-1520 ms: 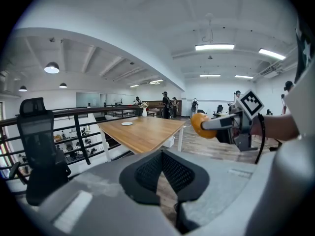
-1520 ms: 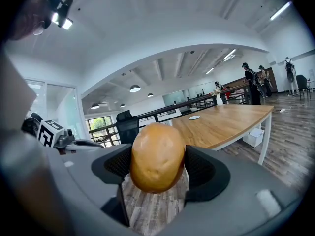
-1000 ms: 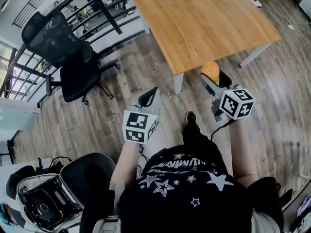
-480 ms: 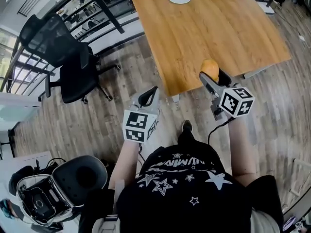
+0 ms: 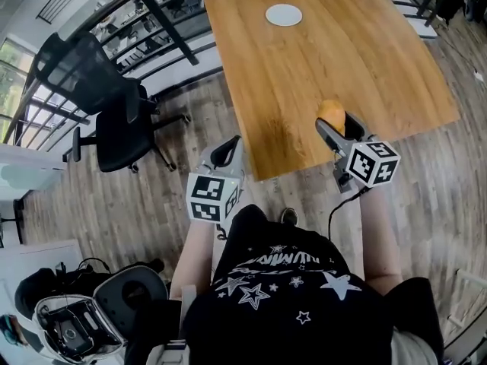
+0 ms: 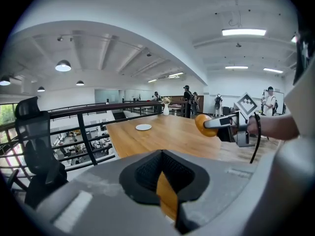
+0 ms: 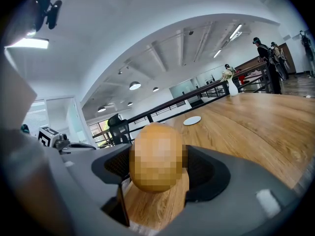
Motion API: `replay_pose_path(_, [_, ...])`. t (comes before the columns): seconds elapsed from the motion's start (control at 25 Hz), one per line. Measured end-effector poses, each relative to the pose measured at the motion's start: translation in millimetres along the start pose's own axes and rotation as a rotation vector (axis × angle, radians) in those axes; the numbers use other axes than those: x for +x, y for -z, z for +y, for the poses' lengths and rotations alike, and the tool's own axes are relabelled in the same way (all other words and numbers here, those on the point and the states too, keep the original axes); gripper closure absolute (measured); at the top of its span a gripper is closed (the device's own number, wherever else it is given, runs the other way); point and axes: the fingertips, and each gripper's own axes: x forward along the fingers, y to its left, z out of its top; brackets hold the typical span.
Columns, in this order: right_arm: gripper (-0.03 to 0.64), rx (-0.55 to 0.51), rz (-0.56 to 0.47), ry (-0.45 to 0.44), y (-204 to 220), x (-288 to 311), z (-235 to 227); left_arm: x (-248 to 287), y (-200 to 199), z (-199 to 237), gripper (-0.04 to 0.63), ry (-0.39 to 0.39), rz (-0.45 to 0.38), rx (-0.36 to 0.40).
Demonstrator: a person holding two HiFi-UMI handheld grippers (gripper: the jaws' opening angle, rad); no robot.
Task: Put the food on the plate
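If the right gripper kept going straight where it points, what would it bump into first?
Probably the wooden table: the right gripper, holding the orange food, tilts slightly down over it. The white plate lies farther, slightly right of that line.

no legible text or numbers, lettering on the black shirt (image 5: 278, 263) too blurred to read

A wooden table (image 5: 304, 74) stands on plank floor (image 5: 152, 204), a white plate (image 5: 284, 14) lying near its far edge
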Motion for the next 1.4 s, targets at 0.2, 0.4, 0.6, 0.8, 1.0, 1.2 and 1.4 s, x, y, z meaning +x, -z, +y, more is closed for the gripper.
replay_pose_path(0.2, [0.276, 0.016, 0.017, 0.018, -3.1, 24.4, -1.9, 17.5, -6.0, 26.7, 0.594, 0.015, 0.001, 0.011])
replay_pose_path(0.4, [0.276, 0.009, 0.014, 0.082, -20.3, 56.5, -4.8, 51.9, -15.1, 68.1, 0.594, 0.07, -0.005, 0.0])
replay_pose_path(0.6, [0.276, -0.004, 0.027, 0.121, -44.8, 88.7, -25.1, 94.7, -39.2, 101.1, 0.594, 0.103, -0.021, 0.01])
replay_pose_path(0.8, [0.276, 0.014, 0.037, 0.166, -70.4, 134.1, -52.4, 134.2, -54.5, 139.3, 0.594, 0.139, -0.021, -0.01])
replay_pose_path(1.0, [0.276, -0.012, 0.056, 0.215, -93.4, 177.8, -70.6, 161.3, -66.5, 172.0, 0.594, 0.168, -0.025, -0.019])
replay_pose_path(1.2, [0.276, -0.08, 0.116, 0.247, -114.0, 227.4, -90.6, 196.3, -70.9, 194.3, 0.594, 0.2, -0.006, 0.013])
replay_pose_path(1.4, [0.276, -0.128, 0.15, 0.259, -131.8, 274.8, -108.5, 224.0, -82.9, 216.1, 0.594, 0.226, -0.013, 0.014])
